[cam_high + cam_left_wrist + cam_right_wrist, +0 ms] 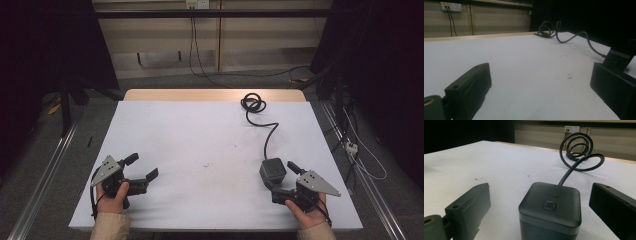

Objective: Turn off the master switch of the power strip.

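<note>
Left gripper (142, 167): rests at the near left of the table (200, 130), held by the left hand (114, 196); jaws wide apart, nothing between them.
Table surface: white sheet, faint dark specks (206, 164) near the middle, too small to make out.
Cube-shaped black box (272, 172): stands upright at the near right, a square button (549, 205) on top; faint marking beside the button unreadable.
Cable (270, 131): runs from the box's far side to a coil (253, 104) near the far edge.
Right gripper (282, 176): jaws wide, either side of the box, pads apart from it; box bottom cut off in the right gripper view.
</note>
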Action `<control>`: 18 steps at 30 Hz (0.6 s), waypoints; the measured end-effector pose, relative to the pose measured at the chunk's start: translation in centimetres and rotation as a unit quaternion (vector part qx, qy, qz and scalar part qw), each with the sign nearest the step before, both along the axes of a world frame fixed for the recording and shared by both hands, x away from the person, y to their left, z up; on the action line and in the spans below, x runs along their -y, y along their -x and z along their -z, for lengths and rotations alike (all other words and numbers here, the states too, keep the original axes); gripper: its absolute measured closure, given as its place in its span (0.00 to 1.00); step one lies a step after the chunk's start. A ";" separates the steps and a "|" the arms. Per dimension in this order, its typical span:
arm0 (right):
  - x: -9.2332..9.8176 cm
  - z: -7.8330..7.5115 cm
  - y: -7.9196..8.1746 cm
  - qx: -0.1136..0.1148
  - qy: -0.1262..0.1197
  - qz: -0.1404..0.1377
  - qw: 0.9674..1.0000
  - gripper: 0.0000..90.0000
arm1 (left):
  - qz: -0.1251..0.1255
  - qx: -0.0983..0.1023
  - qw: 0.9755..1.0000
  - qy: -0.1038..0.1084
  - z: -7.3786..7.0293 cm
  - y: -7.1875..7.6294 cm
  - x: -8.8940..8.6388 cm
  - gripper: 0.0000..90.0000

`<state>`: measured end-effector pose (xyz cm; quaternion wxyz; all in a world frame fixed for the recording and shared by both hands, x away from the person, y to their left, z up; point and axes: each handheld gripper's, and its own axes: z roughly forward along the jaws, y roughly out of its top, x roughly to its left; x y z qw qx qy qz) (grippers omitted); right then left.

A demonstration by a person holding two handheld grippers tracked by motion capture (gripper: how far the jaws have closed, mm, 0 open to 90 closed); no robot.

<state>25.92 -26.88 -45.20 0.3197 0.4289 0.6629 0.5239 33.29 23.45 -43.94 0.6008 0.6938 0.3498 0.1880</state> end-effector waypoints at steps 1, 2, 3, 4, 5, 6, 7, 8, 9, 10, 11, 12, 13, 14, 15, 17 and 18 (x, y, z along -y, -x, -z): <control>0.0 0.0 0.0 0.000 0.000 0.000 1.000 0.04 | -0.001 0.000 1.000 -0.002 0.0 0.0 0.0 0.03; 0.0 0.0 0.0 0.000 -0.001 0.000 1.000 0.04 | -0.002 0.000 1.000 -0.001 0.0 0.0 0.0 0.03; -0.1 0.0 0.0 0.000 -0.001 0.000 1.000 0.04 | -0.001 0.000 1.000 -0.002 0.0 0.0 -0.1 0.03; -0.1 0.0 0.0 0.000 0.001 -0.001 1.000 0.04 | -0.001 0.000 1.000 -0.002 0.0 0.0 -0.1 0.03; -0.1 0.0 0.0 0.000 0.001 0.000 1.000 0.04 | -0.002 0.001 1.000 -0.003 0.0 0.0 -0.1 0.03; -0.1 0.0 0.0 0.001 0.002 0.000 1.000 0.04 | -0.002 0.000 1.000 -0.004 0.0 0.0 -0.1 0.03; -0.1 0.0 0.0 0.001 0.001 0.000 1.000 0.04 | -0.002 -0.001 1.000 -0.003 0.0 0.0 -0.1 0.03; -0.1 0.0 0.0 0.001 0.001 0.000 1.000 0.04 | -0.002 -0.001 1.000 -0.003 0.0 0.0 -0.1 0.03; 0.0 0.0 0.0 0.001 0.002 0.000 1.000 0.04 | -0.001 -0.001 1.000 -0.005 0.0 0.0 -0.1 0.03; 0.0 0.0 0.0 0.000 0.001 0.000 1.000 0.04 | -0.001 -0.001 1.000 -0.005 0.0 0.0 -0.1 0.03; 0.0 -0.1 0.0 0.001 0.001 0.000 1.000 0.04 | -0.001 -0.001 1.000 -0.005 0.0 0.0 0.0 0.03; 0.0 -0.1 0.0 0.000 0.001 0.000 1.000 0.04 | -0.001 -0.001 1.000 -0.005 0.0 0.0 0.0 0.03; 0.0 -0.1 0.0 0.000 0.001 0.000 1.000 0.04 | -0.001 -0.001 1.000 -0.006 0.0 -0.1 0.0 0.03; 0.0 -0.1 -0.1 0.001 0.003 0.001 1.000 0.04 | -0.001 -0.001 1.000 -0.007 0.1 -0.1 0.0 0.03; 0.0 -0.1 -0.1 0.000 0.003 0.002 1.000 0.05 | 0.000 -0.002 1.000 -0.006 0.1 -0.1 0.0 0.03; 0.0 -0.2 -0.1 -0.001 0.003 0.003 1.000 0.06 | 0.000 -0.002 1.000 -0.006 0.1 -0.1 0.0 0.03; 0.0 -0.2 -0.2 0.000 0.005 0.002 1.000 0.07 | 0.000 -0.002 1.000 -0.006 0.1 -0.1 0.0 0.03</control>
